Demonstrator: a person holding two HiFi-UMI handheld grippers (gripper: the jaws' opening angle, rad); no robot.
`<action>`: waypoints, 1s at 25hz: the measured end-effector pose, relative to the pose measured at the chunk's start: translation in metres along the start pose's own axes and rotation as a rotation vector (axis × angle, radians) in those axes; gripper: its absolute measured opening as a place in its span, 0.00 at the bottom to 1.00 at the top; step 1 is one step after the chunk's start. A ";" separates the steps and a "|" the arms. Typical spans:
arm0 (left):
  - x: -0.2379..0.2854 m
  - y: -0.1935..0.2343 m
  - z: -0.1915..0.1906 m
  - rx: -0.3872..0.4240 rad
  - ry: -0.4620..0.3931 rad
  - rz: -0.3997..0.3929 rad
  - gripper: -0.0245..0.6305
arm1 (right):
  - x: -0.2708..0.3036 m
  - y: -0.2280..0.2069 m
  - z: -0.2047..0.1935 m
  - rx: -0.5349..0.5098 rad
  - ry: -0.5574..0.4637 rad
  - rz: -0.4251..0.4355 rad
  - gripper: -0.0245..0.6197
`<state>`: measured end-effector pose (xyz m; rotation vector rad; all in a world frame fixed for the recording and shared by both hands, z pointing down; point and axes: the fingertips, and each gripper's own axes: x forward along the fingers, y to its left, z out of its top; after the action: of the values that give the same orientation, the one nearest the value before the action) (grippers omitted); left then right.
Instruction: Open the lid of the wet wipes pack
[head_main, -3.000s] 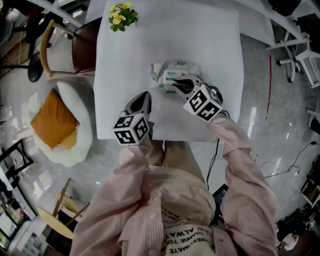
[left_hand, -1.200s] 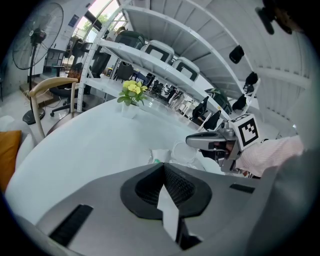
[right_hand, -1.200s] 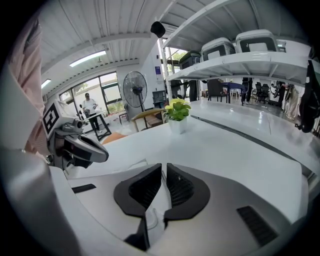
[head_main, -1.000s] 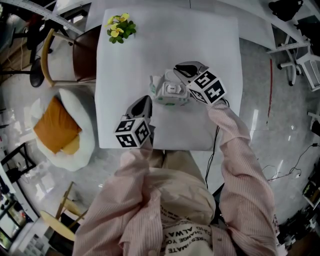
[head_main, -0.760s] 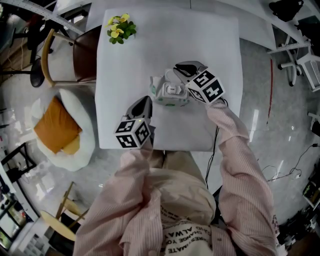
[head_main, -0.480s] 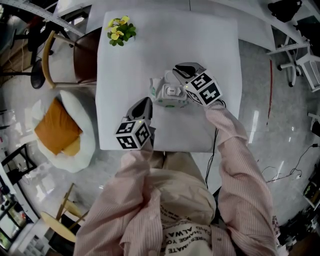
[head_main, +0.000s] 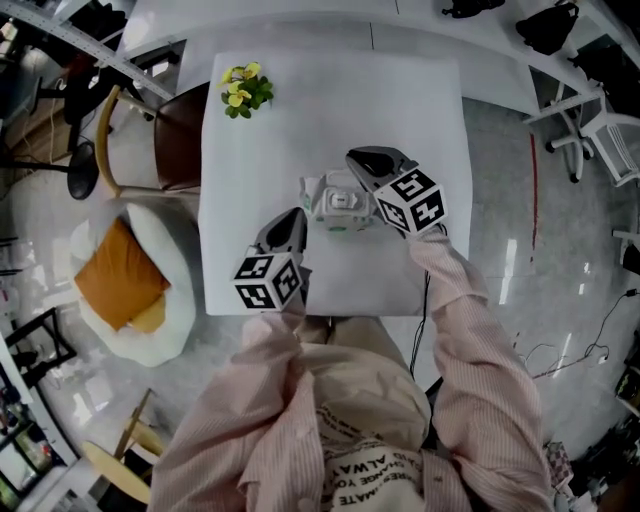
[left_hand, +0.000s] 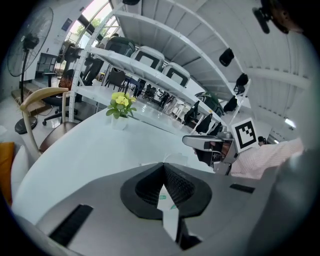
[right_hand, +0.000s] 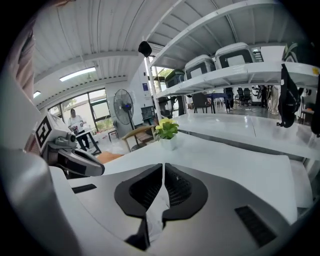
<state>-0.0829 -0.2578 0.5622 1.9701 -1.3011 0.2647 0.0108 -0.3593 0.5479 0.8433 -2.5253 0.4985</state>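
The white wet wipes pack (head_main: 338, 200) with green print hangs between my two grippers above the white table (head_main: 400, 110), its lid facing up. My left gripper (head_main: 296, 214) grips the pack's near-left edge. In the left gripper view a strip of wrapper (left_hand: 162, 200) sits pinched between the shut jaws (left_hand: 163, 187). My right gripper (head_main: 356, 160) holds the far-right edge, and its jaws are closing. In the right gripper view white wrapper (right_hand: 157, 210) is clamped between those jaws (right_hand: 162, 187). Each gripper view shows the other gripper: the right one (left_hand: 210, 145), the left one (right_hand: 75, 157).
A small pot of yellow flowers (head_main: 240, 90) stands at the table's far left corner. A brown chair (head_main: 170, 130) is tucked at the left side. An orange cushion on a white pouf (head_main: 130, 285) lies on the floor to the left.
Both grippers have risen a little with the pack held between them. Three seconds ago the pack lay flat on the table and the left gripper was apart from it.
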 end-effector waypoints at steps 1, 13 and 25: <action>-0.001 -0.003 0.002 0.010 -0.002 -0.008 0.04 | -0.004 0.002 0.003 -0.007 -0.006 -0.004 0.05; -0.034 -0.038 0.036 0.157 -0.074 -0.101 0.04 | -0.078 0.024 0.034 0.040 -0.187 -0.119 0.04; -0.076 -0.069 0.081 0.250 -0.202 -0.161 0.04 | -0.150 0.044 0.060 0.086 -0.347 -0.226 0.04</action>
<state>-0.0765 -0.2454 0.4322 2.3519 -1.2735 0.1591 0.0744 -0.2830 0.4136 1.3299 -2.6797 0.4182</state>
